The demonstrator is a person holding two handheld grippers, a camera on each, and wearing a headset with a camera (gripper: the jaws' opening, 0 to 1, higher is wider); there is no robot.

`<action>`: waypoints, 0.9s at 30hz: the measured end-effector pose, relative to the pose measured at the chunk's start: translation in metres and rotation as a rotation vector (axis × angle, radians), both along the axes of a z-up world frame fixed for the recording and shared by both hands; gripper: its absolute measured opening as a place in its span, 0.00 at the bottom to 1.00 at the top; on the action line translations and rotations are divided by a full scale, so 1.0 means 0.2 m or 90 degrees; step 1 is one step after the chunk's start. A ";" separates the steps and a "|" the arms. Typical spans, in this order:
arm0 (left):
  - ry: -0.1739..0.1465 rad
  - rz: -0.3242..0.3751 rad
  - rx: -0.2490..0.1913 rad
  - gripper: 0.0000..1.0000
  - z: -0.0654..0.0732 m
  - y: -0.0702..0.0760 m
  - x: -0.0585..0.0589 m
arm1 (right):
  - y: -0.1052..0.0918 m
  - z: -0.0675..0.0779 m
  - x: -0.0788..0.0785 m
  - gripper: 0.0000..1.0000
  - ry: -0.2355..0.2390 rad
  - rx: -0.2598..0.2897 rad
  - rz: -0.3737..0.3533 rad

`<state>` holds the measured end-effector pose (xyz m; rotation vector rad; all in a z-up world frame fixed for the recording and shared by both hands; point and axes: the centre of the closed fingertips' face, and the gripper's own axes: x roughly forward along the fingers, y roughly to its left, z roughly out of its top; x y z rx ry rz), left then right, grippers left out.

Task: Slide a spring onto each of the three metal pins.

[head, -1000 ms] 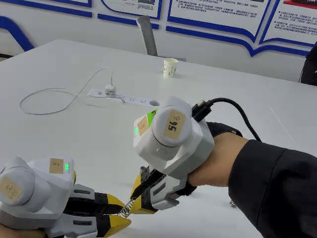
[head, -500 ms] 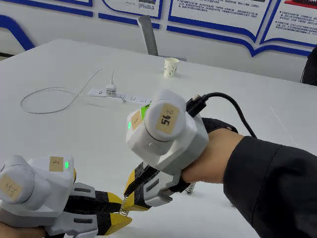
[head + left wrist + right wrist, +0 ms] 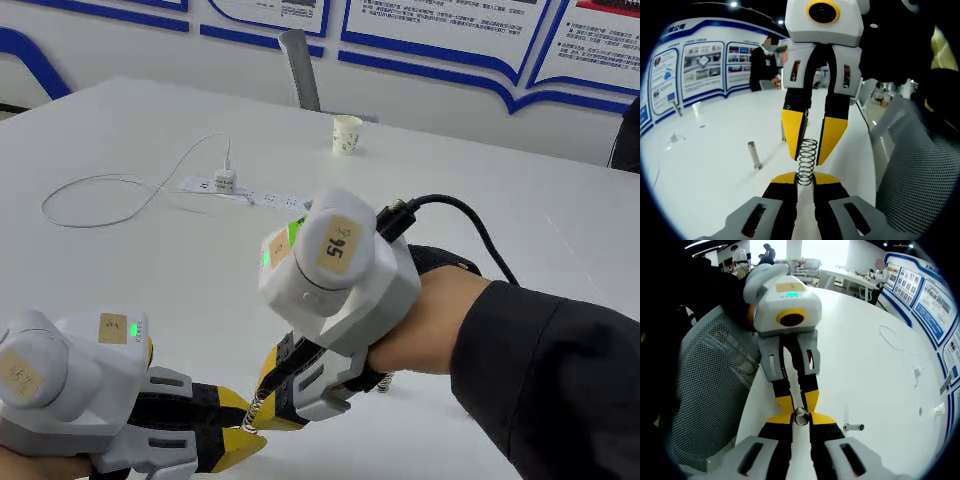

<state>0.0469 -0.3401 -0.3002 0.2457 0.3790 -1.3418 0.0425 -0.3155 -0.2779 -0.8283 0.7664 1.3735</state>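
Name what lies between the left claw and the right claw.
A spring, gripped by the left claw and running between the tips of the right claw, in the left gripper view.

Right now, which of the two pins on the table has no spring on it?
The pin standing in the open: its shaft is smooth. The other pin, partly behind the right gripper, looks coiled.

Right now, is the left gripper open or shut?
Shut on the spring: in the left gripper view the left gripper pinches the spring's lower end between its yellow tips.
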 end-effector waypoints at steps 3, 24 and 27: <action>-0.001 0.000 -0.001 0.11 0.00 0.00 0.00 | 0.00 0.00 0.00 0.13 0.004 0.004 -0.004; 0.000 0.006 -0.003 0.14 0.00 0.00 0.01 | 0.00 0.00 0.01 0.12 0.005 0.006 -0.008; 0.002 0.009 -0.001 0.16 0.00 0.00 0.01 | -0.01 0.00 0.01 0.12 0.004 0.003 -0.010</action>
